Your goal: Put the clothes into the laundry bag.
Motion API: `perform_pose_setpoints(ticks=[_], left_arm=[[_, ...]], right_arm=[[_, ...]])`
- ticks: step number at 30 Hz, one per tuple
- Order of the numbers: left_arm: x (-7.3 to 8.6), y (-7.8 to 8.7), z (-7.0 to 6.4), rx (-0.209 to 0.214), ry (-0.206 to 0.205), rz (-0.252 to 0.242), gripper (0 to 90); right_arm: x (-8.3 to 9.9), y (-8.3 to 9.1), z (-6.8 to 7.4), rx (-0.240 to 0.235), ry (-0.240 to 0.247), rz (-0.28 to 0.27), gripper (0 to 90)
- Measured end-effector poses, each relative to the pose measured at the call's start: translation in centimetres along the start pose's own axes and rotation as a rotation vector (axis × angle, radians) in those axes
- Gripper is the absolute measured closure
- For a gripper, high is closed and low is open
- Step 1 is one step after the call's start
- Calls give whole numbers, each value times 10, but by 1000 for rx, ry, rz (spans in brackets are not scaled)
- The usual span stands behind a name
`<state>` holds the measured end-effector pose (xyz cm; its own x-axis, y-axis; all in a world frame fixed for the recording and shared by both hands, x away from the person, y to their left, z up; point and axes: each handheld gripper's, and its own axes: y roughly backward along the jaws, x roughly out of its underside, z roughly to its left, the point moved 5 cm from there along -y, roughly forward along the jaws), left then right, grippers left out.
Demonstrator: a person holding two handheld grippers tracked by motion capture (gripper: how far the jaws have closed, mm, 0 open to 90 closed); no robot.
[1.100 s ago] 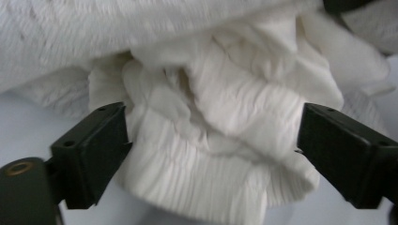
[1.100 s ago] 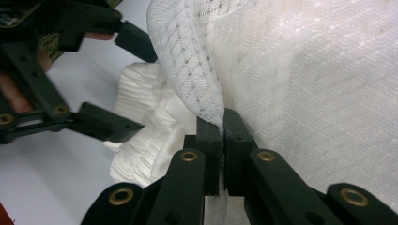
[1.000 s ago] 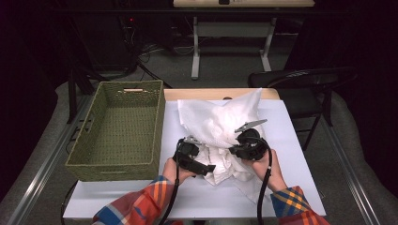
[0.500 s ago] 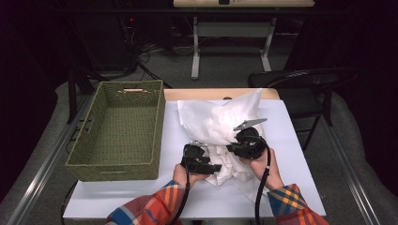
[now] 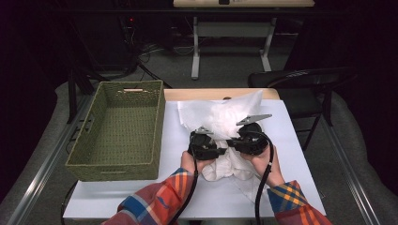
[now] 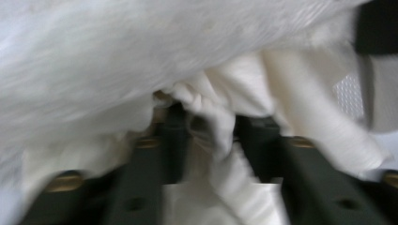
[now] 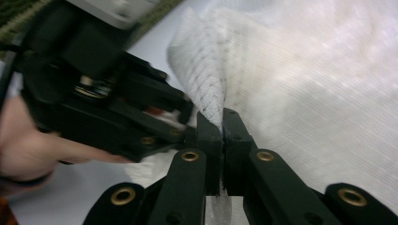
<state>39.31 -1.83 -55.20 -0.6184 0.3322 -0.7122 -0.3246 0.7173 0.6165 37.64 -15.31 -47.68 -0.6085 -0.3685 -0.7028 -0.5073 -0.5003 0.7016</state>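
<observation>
A white mesh bag (image 5: 220, 115) lies on the white table (image 5: 155, 192), with a bunched white cloth (image 5: 225, 166) at its near end. In the high view my left gripper (image 5: 213, 149) and right gripper (image 5: 237, 142) meet tip to tip over that bunch. The left gripper (image 6: 213, 133) is shut on a thick fold of the white cloth (image 6: 213, 117), under blurred mesh (image 6: 117, 56). The right gripper (image 7: 221, 129) is shut on a raised edge of the mesh bag (image 7: 305, 84). The left gripper's black body (image 7: 108, 108) sits close by, at the left of the right gripper view.
A green woven basket (image 5: 117, 165) stands on the table's left side, nothing visible inside it. A dark chair (image 5: 300, 79) is beyond the far right corner. Another table's legs (image 5: 232, 33) stand farther back on the floor.
My left gripper has moved right across the cloth bunch until it nearly touches the right gripper. The right gripper has stayed about where it was, still holding the mesh.
</observation>
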Motion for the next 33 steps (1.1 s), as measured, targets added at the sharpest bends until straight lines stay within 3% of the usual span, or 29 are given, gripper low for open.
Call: perform_pose_setpoints(ticks=[2,4,6,11,14,17,19,22,25,29,33], left_arm=[[6,6,4,-5,-11,15,342],[13,15,7,-35,-52,39,172],[18,24,10,-40,-64,60,108],[35,29,14,-16,15,118,38],[42,22,18,-27,45,147,44],[46,11,22,-57,100,132,71],[46,6,20,-56,113,118,67],[45,-1,17,-56,84,103,83],[42,-4,16,-84,53,103,162],[37,-10,15,-174,-70,151,269],[37,-10,19,-178,-74,127,472]], right_arm=[[2,-3,-2,2,-6,7,882],[2,-5,-3,6,13,17,880],[1,-6,-2,8,20,17,879],[4,-8,-5,16,22,28,878],[4,-8,-6,19,22,30,877],[4,-10,-4,18,29,38,877],[4,-10,-3,17,31,42,876],[4,-10,-4,15,28,48,876],[5,-11,-4,14,33,50,876],[6,-12,-2,22,37,63,878],[6,-14,-1,22,40,71,878]])
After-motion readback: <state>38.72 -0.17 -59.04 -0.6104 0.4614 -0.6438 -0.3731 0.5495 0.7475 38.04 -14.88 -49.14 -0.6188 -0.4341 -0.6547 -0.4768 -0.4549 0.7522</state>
